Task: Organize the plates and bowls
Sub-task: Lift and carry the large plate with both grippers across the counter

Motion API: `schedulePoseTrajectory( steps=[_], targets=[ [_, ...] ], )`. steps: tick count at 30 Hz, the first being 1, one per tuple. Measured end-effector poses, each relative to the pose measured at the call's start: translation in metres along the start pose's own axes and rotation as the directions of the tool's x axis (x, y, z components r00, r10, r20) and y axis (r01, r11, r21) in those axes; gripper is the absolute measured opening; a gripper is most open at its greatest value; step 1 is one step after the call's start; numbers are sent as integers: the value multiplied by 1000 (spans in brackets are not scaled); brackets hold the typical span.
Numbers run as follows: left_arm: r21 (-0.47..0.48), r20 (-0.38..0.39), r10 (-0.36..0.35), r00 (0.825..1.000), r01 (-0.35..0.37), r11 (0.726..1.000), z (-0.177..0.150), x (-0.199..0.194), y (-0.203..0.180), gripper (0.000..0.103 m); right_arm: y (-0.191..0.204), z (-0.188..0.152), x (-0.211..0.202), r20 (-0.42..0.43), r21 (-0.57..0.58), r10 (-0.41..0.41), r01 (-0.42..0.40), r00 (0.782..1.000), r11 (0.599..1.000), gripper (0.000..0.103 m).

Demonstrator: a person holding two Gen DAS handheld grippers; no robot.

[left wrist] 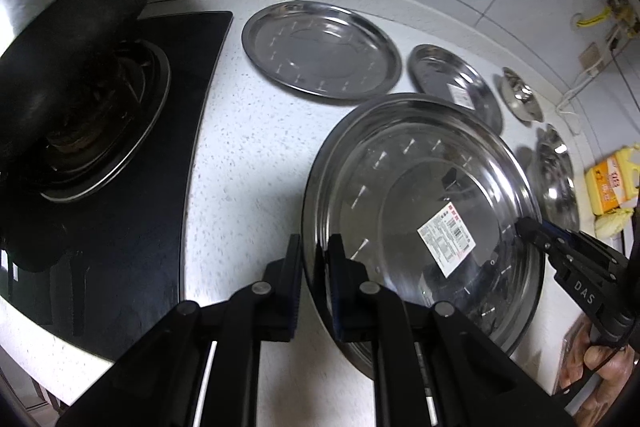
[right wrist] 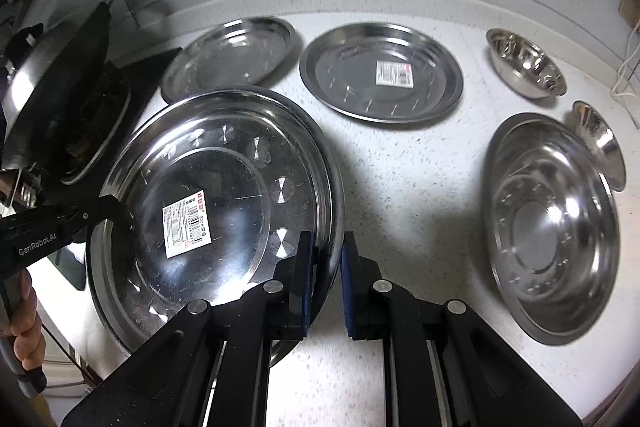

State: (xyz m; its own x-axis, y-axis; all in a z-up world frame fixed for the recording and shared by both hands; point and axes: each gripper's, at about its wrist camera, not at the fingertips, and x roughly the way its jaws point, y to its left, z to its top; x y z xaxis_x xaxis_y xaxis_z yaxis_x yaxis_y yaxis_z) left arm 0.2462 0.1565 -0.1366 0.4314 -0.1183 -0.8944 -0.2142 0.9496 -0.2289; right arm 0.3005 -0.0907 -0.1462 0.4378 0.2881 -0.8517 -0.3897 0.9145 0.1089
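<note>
1. Both grippers pinch one steel plate: we see the left gripper [left wrist: 316,247] clamped on its rim on one side and the right gripper [right wrist: 328,247] clamped on the opposite rim, each with its pads pressed against the metal.
2. We find the held plate [right wrist: 216,203] just beside the stove [left wrist: 132,163], on the stove's counter side, its near edge tilted towards the cameras.
3. We note a round, shiny, stainless plate, with a flat centre, a sloped wall stamped with short radial marks and a rolled rim.
4. We read a white barcode sticker [right wrist: 186,229] with red print stuck on its flat centre.
5. We count other steel ware on the speckled counter [right wrist: 400,187], farther from the stove: a bare plate [right wrist: 232,57] nearest it, a stickered plate [right wrist: 380,71] next, then a small bowl [right wrist: 526,63].
6. We see a deeper dish [right wrist: 548,223] well apart from the stove, with a second small bowl [right wrist: 600,143] just behind it.
</note>
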Motion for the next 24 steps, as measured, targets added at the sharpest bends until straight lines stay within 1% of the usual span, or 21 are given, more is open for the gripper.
schedulePoseTrajectory(
  steps=[3, 10, 17, 24],
  targets=[
    [10, -9, -18, 1000, 18, 1000, -9, -8, -3, 11, -2, -6, -13, 15, -2, -3, 3, 1000, 1000, 12],
    [40, -25, -39, 999, 40, 998, -29, -25, -2, 11, 0, -23, -28, 15, 4, -15, 15, 1000, 1000, 12],
    [56, -44, -50, 998, 52, 997, -49, -44, 16, 11, 18, -47, -42, 15, -7, -2, 2, 1000, 1000, 12],
    [56, -69, -50, 996, 54, 997, -63, -51, 31, 11, 38, -63, -49, -3, -19, 1, -1, 1000, 1000, 12]
  ],
)
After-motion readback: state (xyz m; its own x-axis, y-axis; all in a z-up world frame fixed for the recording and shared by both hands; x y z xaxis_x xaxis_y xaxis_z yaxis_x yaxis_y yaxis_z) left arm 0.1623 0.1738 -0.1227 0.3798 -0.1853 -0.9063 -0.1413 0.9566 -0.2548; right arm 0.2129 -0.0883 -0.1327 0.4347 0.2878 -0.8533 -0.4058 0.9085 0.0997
